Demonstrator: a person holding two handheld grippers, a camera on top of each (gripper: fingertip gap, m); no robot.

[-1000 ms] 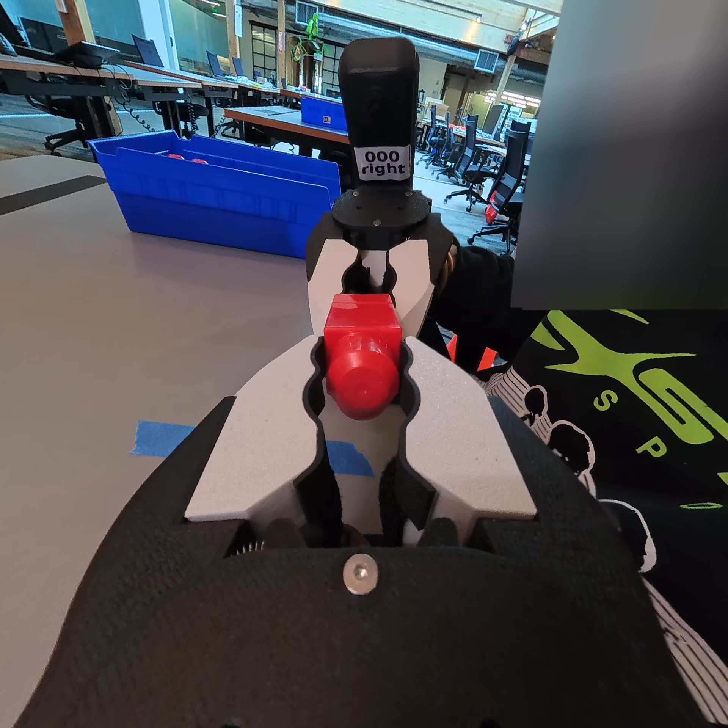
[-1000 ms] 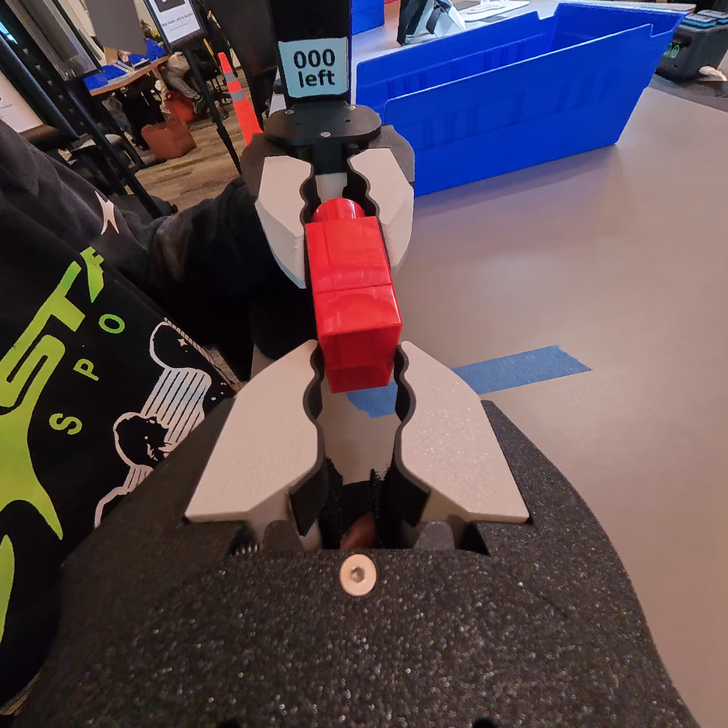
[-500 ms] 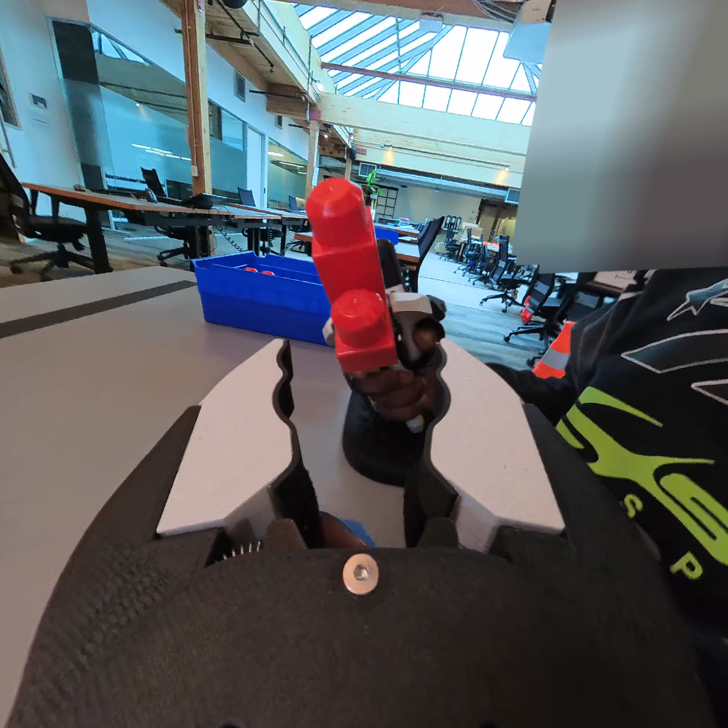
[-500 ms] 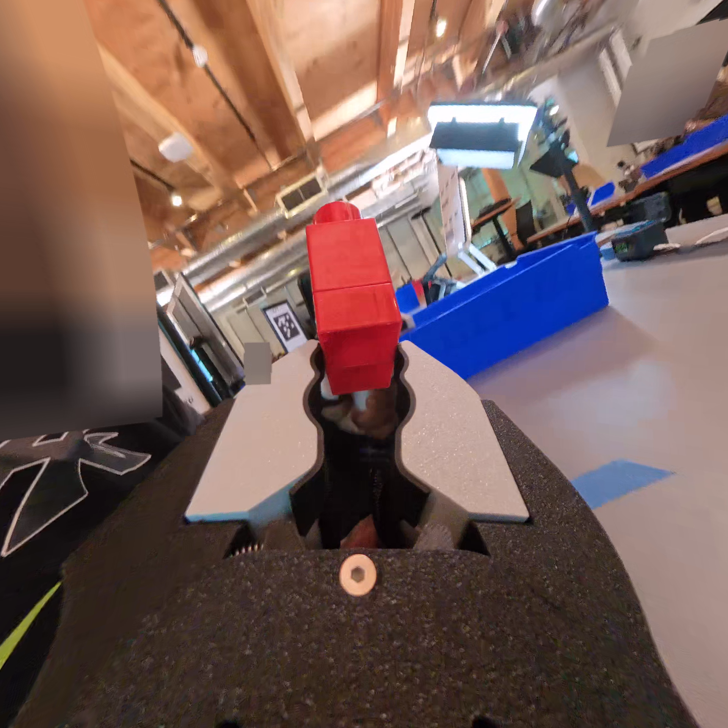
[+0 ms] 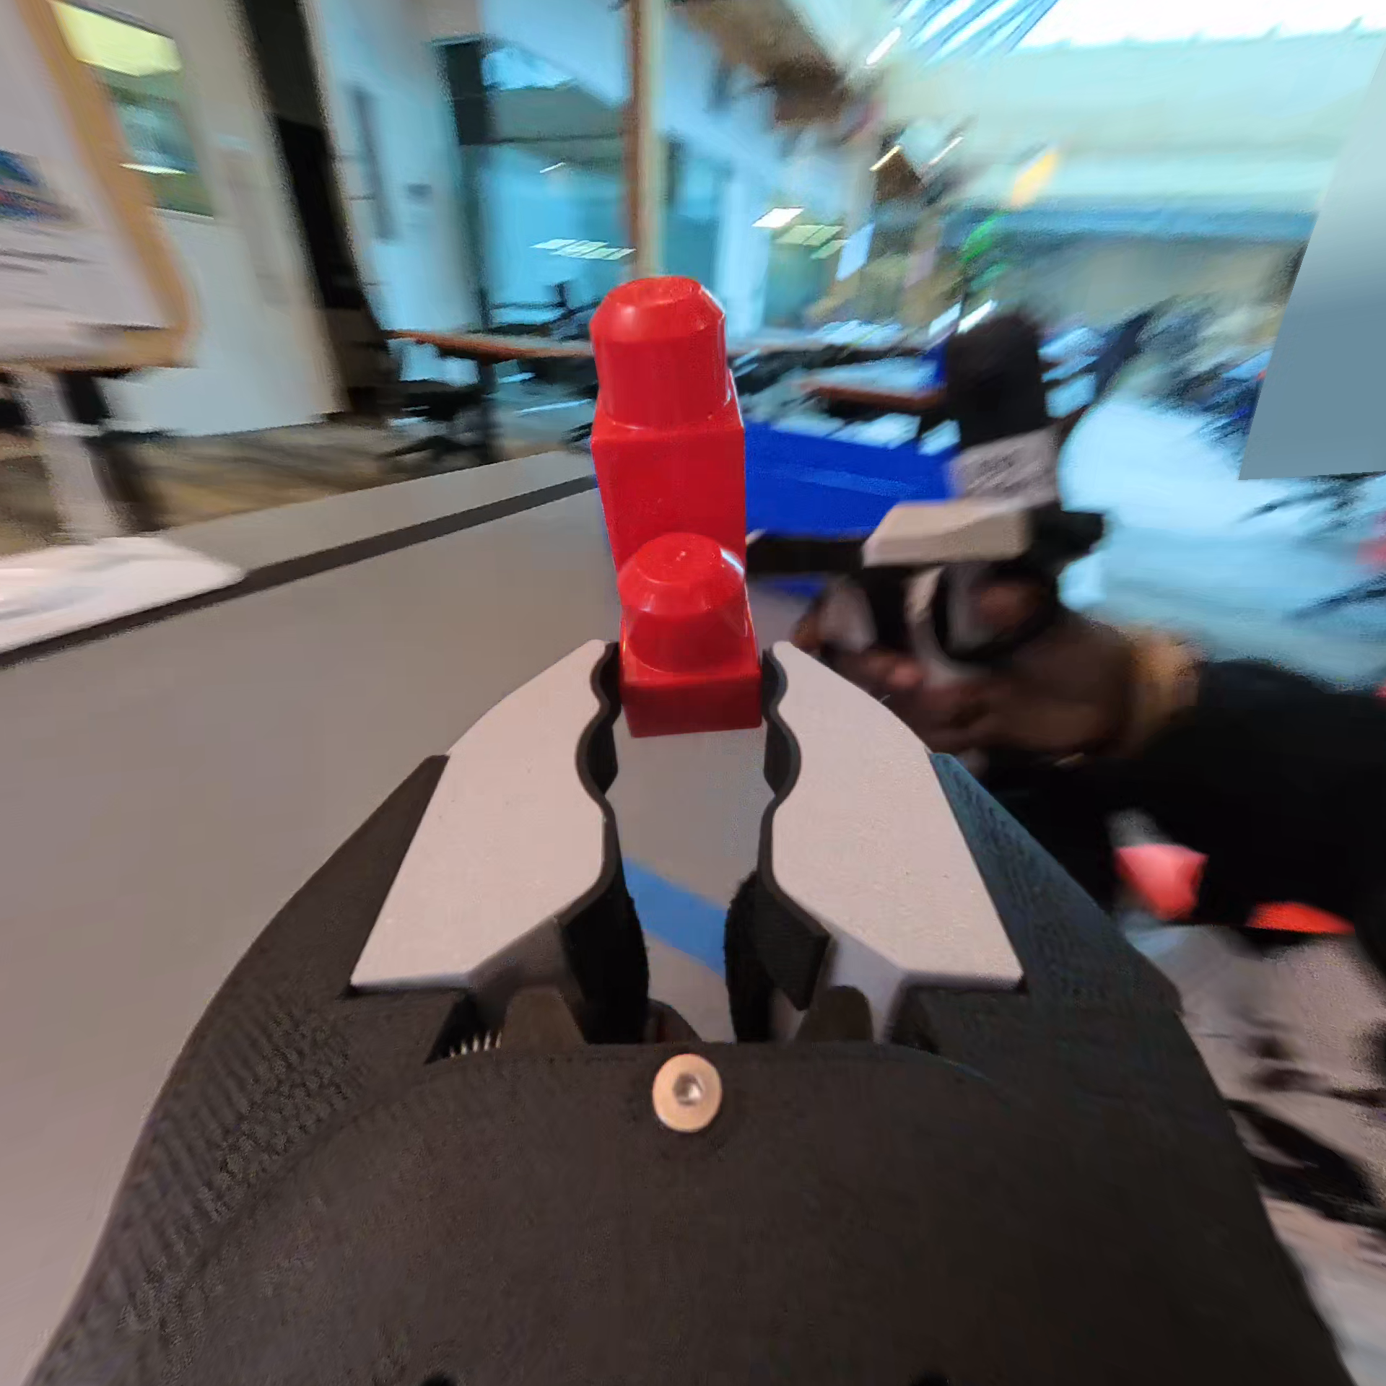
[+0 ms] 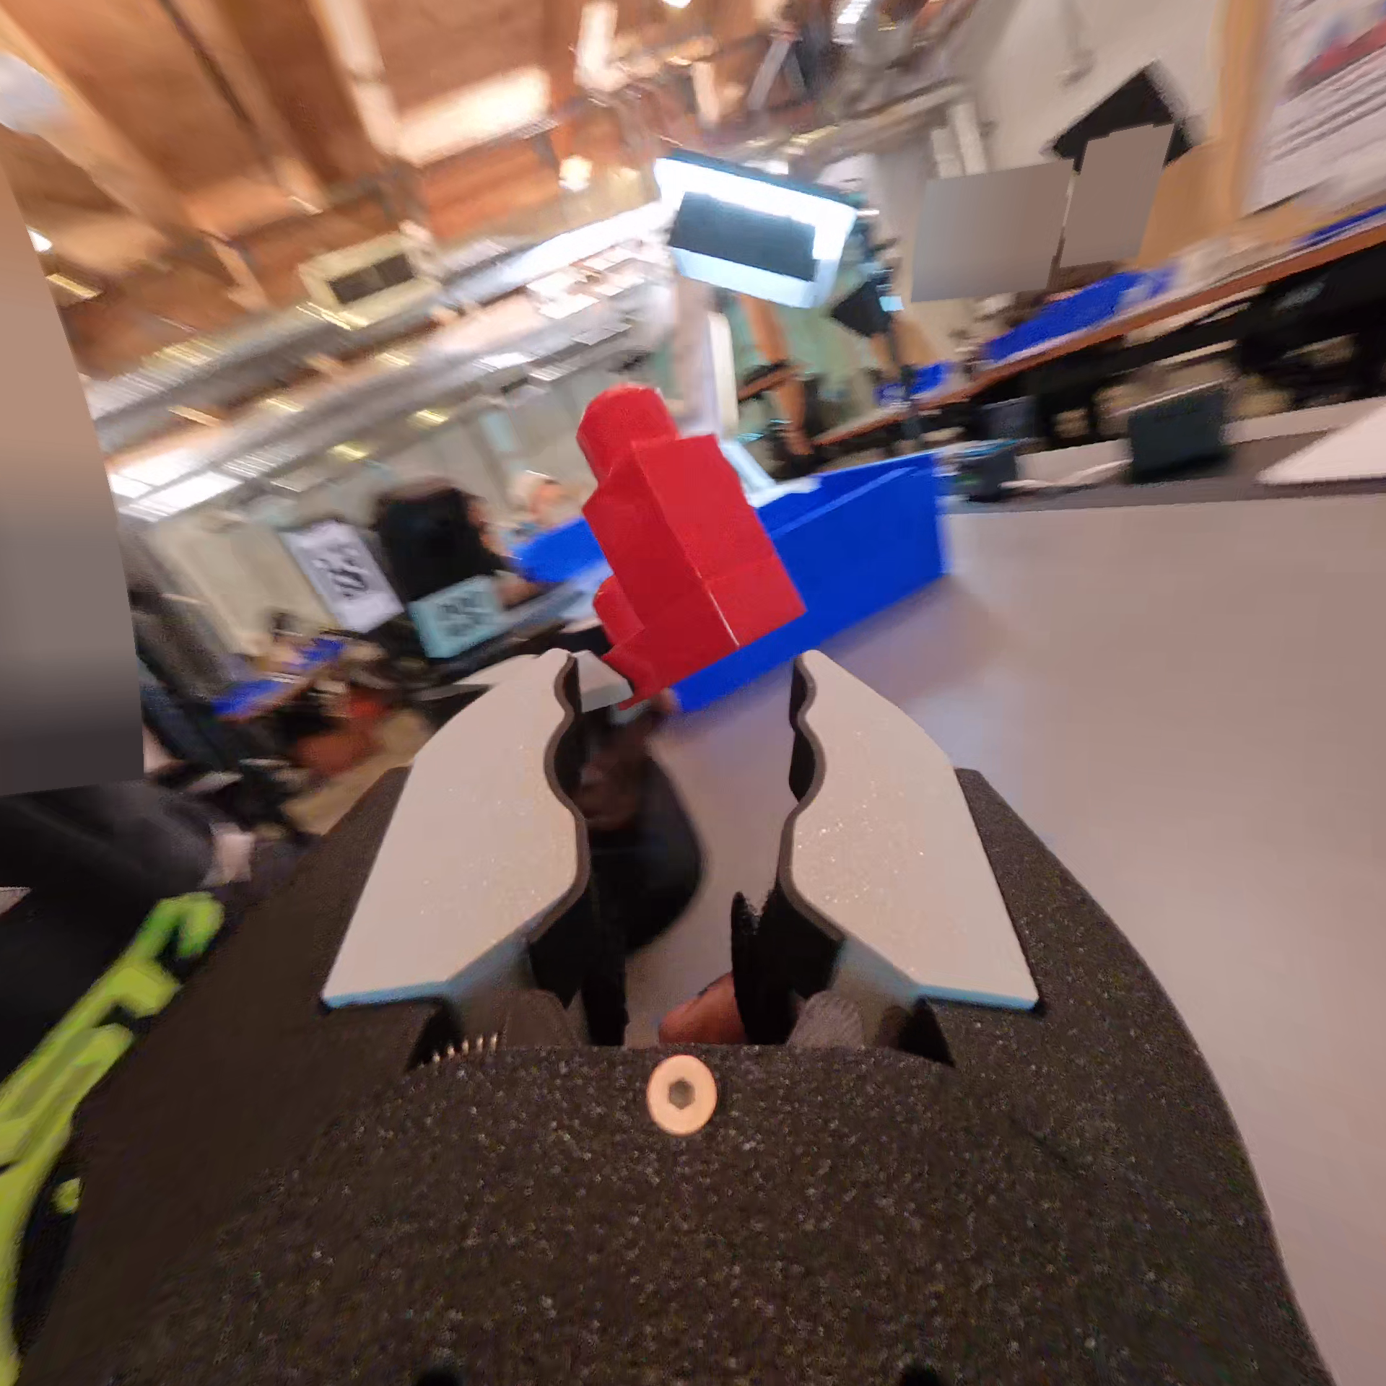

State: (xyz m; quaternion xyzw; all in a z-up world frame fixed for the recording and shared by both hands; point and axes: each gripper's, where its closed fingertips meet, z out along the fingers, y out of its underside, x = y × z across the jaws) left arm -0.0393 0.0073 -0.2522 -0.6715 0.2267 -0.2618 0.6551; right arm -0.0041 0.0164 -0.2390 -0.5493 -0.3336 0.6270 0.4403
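Note:
Two red bricks joined into one piece (image 5: 675, 525) stand up between my left gripper's (image 5: 690, 675) fingertips. Both pads press on the lower brick's sides, so the left gripper is shut on it, above the grey table (image 5: 300, 712). In the right wrist view the same red piece (image 6: 675, 555) hangs tilted just beyond my right gripper (image 6: 684, 667). The right gripper's jaws stand wide and its pads do not touch the piece. A grey finger of the left gripper (image 6: 592, 686) shows at the piece's lower corner. The right gripper shows blurred in the left wrist view (image 5: 967, 570).
A blue bin (image 5: 825, 472) stands on the table behind the bricks; it also shows in the right wrist view (image 6: 862, 555). A strip of blue tape (image 5: 675, 915) lies on the table. A person's dark sleeve (image 5: 1275, 787) is at the right. Both views are motion-blurred.
A second ago both grippers held the red piece. The left then opened while the right lifted it. Now the left has shut on it again and the right has opened and let go.

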